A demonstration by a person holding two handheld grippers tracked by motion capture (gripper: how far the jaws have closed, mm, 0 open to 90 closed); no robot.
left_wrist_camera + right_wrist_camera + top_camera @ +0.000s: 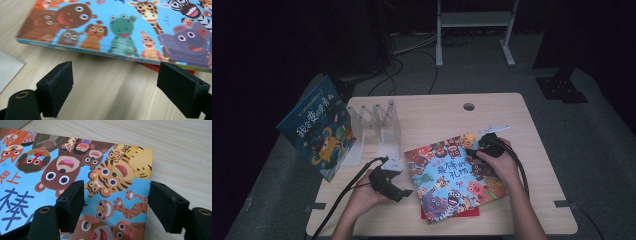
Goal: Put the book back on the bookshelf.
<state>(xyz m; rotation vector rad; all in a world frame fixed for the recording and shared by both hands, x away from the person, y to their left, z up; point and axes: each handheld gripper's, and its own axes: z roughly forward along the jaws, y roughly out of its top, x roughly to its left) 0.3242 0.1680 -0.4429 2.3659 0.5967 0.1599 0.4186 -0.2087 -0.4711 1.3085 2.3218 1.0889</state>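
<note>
A picture book [452,177] with cartoon animals on a blue cover lies flat on the wooden table [437,115], on top of a red book [469,213]. My left gripper [406,192] rests on the table just left of the book, jaws pointing at its edge. In the left gripper view the picture book's edge [120,30] lies a little ahead of my open left gripper [115,85], bare wood between the pads, and a strip of the red book [150,67] shows under it. My right gripper [472,151] sits over the book's far right part. In the right gripper view my right gripper [116,200] stands open above the tiger corner of the cover [75,170].
A clear plastic book rack [377,125] stands at the table's back left. A blue picture book [317,127] leans off the left side. A cable hole [469,106] sits near the far edge. Black cables trail from both grippers toward the person.
</note>
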